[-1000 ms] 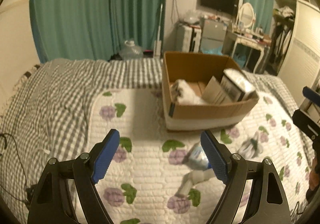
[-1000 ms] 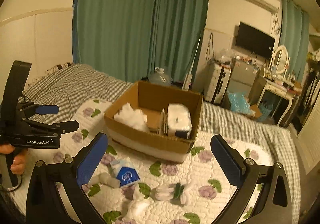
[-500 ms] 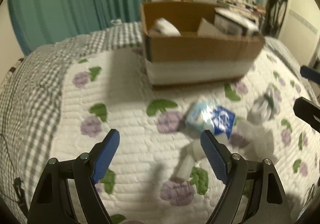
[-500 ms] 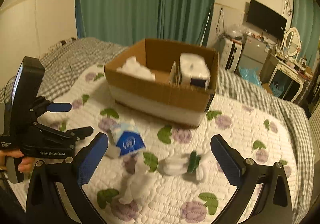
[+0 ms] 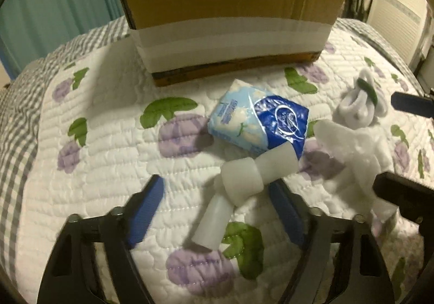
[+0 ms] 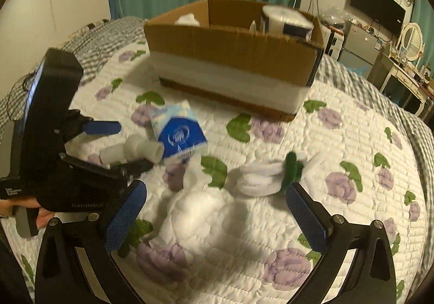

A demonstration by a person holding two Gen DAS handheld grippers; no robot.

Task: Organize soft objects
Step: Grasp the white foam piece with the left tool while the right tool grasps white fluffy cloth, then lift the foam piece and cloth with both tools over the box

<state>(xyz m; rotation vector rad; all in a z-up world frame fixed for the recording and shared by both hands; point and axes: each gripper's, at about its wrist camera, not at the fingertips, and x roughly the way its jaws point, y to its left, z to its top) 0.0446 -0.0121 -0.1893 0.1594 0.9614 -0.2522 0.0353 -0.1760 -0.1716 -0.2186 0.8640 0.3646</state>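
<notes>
On the quilted bed [image 6: 352,141], the left gripper [image 5: 217,209] hovers with fingers wide apart around a white foam piece [image 5: 238,182], gripping nothing. The right gripper [image 6: 217,212], fingers likewise spread and empty, hangs over white fluff [image 6: 195,212], near a tissue pack [image 6: 179,136] before the cardboard box [image 6: 233,46].

Left claw [image 5: 217,206] lower, nearer foam pieces [image 5: 238,179]

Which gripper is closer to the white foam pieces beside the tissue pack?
Left. The left gripper hangs open right over the white foam pieces, fingers either side; the right gripper is open above the cotton wad, farther off.
</notes>
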